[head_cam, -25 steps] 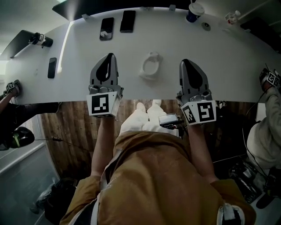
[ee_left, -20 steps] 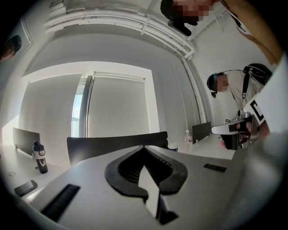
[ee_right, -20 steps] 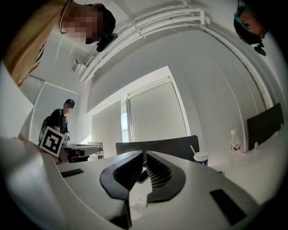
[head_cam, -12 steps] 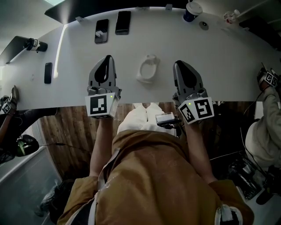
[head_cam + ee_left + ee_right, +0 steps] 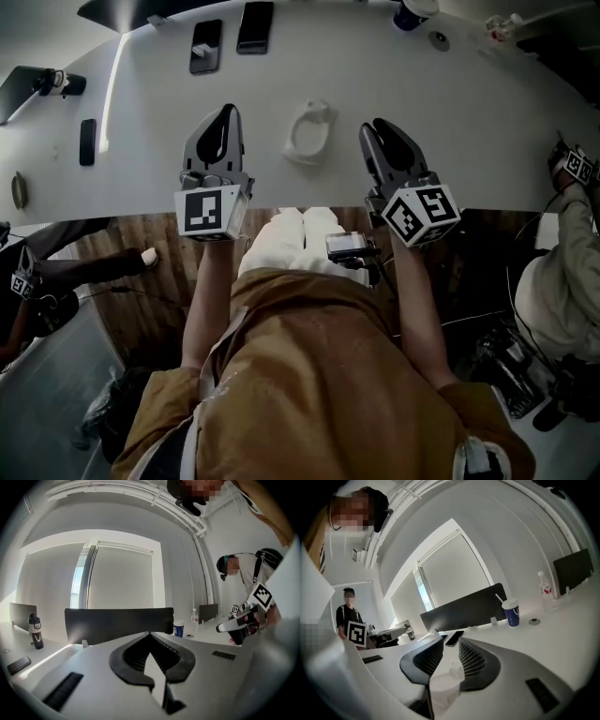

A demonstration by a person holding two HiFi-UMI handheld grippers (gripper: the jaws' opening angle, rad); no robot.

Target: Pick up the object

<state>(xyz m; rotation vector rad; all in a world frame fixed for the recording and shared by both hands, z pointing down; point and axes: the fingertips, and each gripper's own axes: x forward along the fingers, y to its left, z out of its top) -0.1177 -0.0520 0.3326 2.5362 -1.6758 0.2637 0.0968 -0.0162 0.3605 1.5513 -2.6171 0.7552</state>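
The object (image 5: 308, 132) is a small white holder with a ring-shaped top, lying on the white table (image 5: 487, 112) between my two grippers. My left gripper (image 5: 228, 111) hovers to its left with the jaws meeting at the tips (image 5: 150, 633), holding nothing. My right gripper (image 5: 373, 127) is just right of the object and not touching it. Its jaws have just been opening; a narrow gap (image 5: 450, 645) now shows between them. A white shape sits low in that gap, and I cannot tell what it is.
Two phones (image 5: 206, 45) (image 5: 255, 26) and a blue cup (image 5: 512, 612) lie at the table's far side; a third phone (image 5: 87, 141) lies at the left. A clear bottle (image 5: 544, 590) stands at the right. Other people with grippers (image 5: 574, 169) work alongside.
Both grippers have sunk toward the table. The right one has rolled, tilting its marker cube, has edged closer to the white object, and its jaws have parted.
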